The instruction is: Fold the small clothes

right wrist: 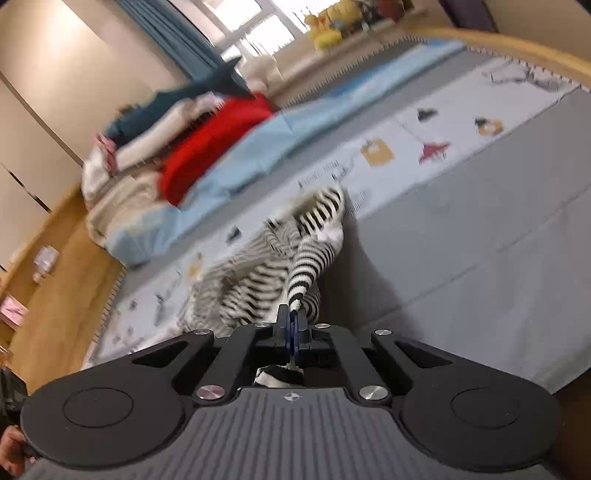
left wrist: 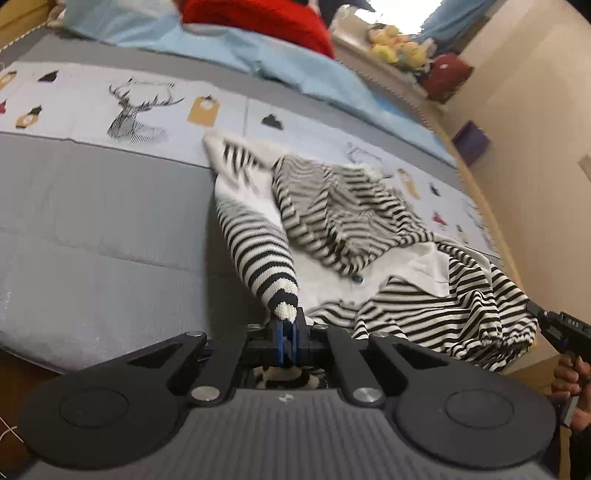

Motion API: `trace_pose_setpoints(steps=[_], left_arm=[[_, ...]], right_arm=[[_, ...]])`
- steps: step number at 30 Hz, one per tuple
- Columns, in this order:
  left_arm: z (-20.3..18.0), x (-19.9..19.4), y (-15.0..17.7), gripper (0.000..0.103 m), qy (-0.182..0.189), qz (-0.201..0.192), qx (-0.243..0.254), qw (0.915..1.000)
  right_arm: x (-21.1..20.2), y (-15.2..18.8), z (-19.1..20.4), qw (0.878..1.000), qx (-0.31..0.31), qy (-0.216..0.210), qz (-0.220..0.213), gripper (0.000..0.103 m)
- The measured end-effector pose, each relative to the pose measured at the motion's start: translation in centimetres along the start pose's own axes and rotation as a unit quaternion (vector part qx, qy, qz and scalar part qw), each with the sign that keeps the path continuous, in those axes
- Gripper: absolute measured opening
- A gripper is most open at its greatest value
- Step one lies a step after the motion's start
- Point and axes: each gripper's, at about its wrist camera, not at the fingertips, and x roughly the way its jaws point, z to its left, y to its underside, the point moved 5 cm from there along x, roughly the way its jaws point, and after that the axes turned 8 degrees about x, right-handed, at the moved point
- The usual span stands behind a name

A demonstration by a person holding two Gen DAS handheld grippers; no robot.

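A small black-and-white striped garment (left wrist: 369,221) hangs stretched above the grey bed. My left gripper (left wrist: 287,321) is shut on a striped corner of it, the cloth pulled into a taut cone from the blue pads. At the right edge of the left wrist view the right gripper (left wrist: 543,317) pinches the garment's other end, a hand behind it. In the right wrist view my right gripper (right wrist: 293,317) is shut on a striped tip, and the rest of the garment (right wrist: 258,280) trails down toward the patterned sheet.
The bed carries a grey cover (left wrist: 92,206) and a white sheet with a deer print (left wrist: 136,114). A light blue blanket (left wrist: 280,62) and a red cloth (left wrist: 258,18) lie at the far side. Plush toys (left wrist: 399,48) sit on a ledge. Wooden floor (right wrist: 59,288) borders the bed.
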Motion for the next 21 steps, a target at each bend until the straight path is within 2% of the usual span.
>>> trace_pose_setpoints(steps=[6, 10, 16, 21], left_arm=[[-0.7, -4.5, 1.6, 0.004, 0.038, -0.014, -0.003, 0.9992], [0.3, -4.5, 1.5, 0.004, 0.058, -0.02, -0.031, 0.9976], [2.5, 0.2, -2.6, 0.004, 0.055, -0.022, -0.056, 0.9967], [5.6, 6.3, -8.7, 0.004, 0.04, -0.028, -0.083, 0.9954]], right_arm=[[-6.2, 1.0, 0.6, 0.999, 0.011, -0.029, -0.027, 0.0], [-8.2, 1.8, -0.2, 0.998, 0.029, -0.031, -0.041, 0.001], [-4.9, 0.3, -0.5, 0.999, 0.031, -0.013, -0.035, 0.001], [1.6, -4.1, 0.2, 0.999, 0.02, 0.001, -0.028, 0.0]])
